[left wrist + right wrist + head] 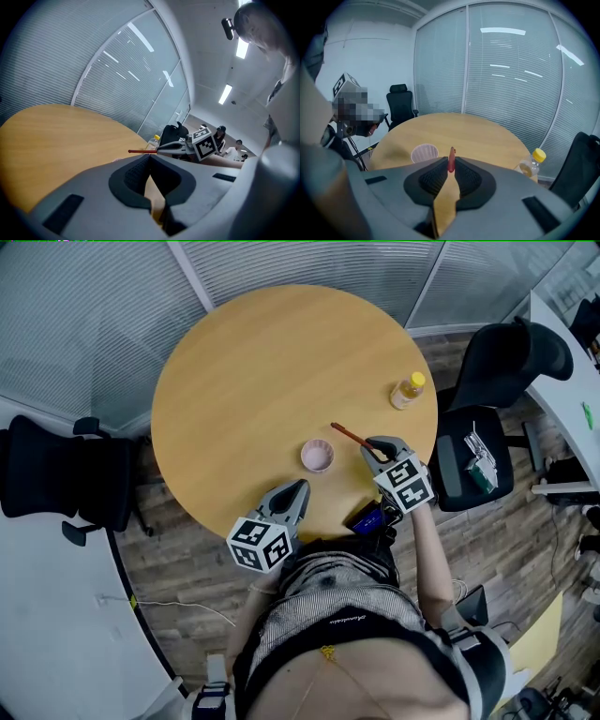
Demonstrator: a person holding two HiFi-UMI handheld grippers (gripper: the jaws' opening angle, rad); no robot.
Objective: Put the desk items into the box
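My right gripper is shut on a thin red pen and holds it above the round wooden table, near its right front edge. In the right gripper view the pen sticks out between the pads, pointing forward. A small pink ribbed cup stands on the table just left of the pen. My left gripper hovers at the table's near edge, shut with nothing between its jaws. In the left gripper view the pen and the right gripper show ahead.
A clear bottle with a yellow cap stands at the table's right edge. A dark blue object lies below my right gripper by the table edge. Black office chairs stand left and right. Glass walls with blinds stand behind.
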